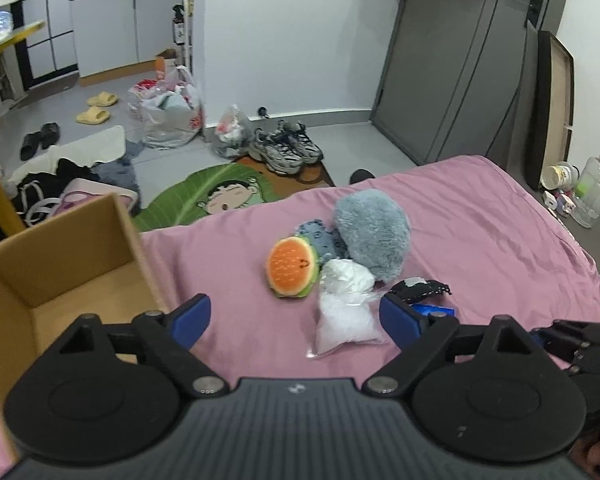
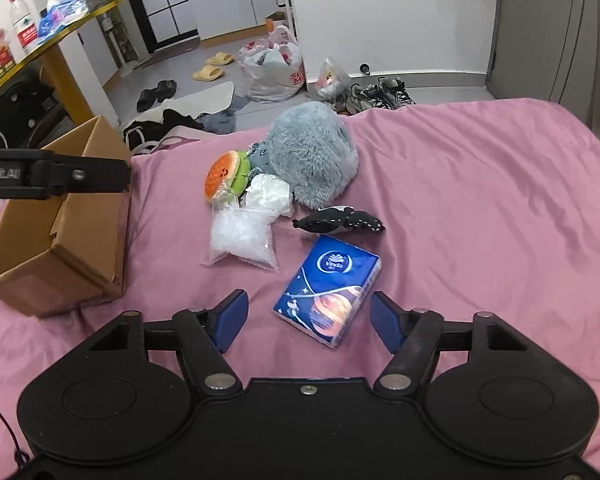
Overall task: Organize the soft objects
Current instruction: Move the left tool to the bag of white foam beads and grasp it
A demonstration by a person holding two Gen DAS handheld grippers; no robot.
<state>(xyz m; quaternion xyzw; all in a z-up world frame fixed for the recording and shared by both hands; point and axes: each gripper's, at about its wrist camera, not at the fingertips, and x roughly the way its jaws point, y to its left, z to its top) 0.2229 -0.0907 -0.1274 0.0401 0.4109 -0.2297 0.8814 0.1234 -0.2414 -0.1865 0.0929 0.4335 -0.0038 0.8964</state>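
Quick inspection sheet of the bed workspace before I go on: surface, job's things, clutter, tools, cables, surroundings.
Surface: pink bedsheet, wrinkled.
Job's things: grey plush, burger plush, small blue-grey plush, clear bag of white stuffing, black fabric toy, blue tissue pack; open cardboard box on the left, nothing seen inside.
Clutter: white crumpled bag in the pile.
Tools: left tool open, empty; right tool open, straddling the tissue pack, not touching.
Cables: nothing seen on the bed.
Surroundings: shoes, slippers, plastic bags on the floor.

One cardboard box (image 2: 60,240), one tissue pack (image 2: 328,290), two plastic bags (image 2: 242,236).
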